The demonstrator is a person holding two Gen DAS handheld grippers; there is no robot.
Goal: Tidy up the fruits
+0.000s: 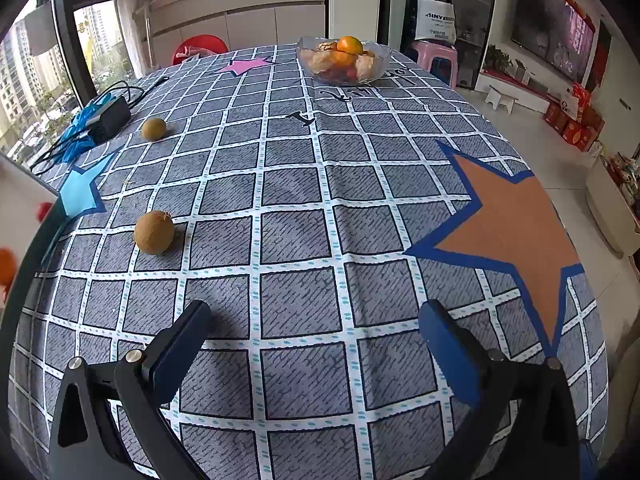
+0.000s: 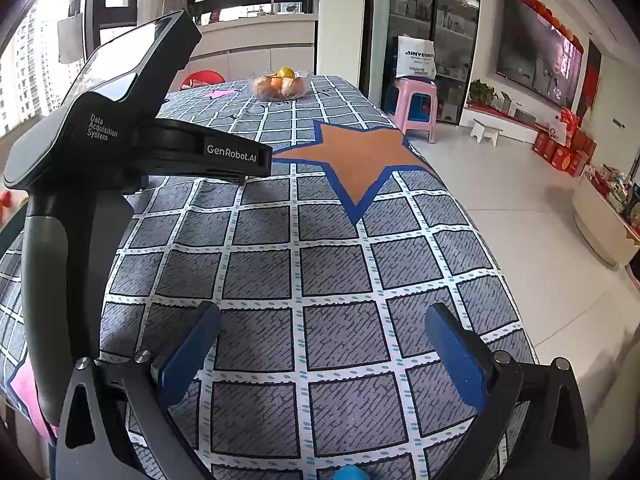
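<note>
Two brown round fruits lie loose on the checked tablecloth in the left wrist view: a near one (image 1: 154, 233) and a far one (image 1: 153, 129), both left of centre. A glass bowl (image 1: 308, 46) with oranges and other fruit stands at the far end; it also shows in the right wrist view (image 2: 306, 90). My left gripper (image 1: 316, 316) is open and empty, low over the cloth, right of the near fruit. My right gripper (image 2: 322, 320) is open and empty over the cloth. The body of the left gripper device (image 2: 120, 128) fills the left of the right wrist view.
A black charger with cables (image 1: 108, 118) and blue gloves (image 1: 78, 142) lie at the table's far left. The table's right edge (image 2: 500, 248) drops to a tiled floor. A pink stool (image 2: 414, 108) stands beyond the table. A red chair (image 1: 200, 46) sits behind the far end.
</note>
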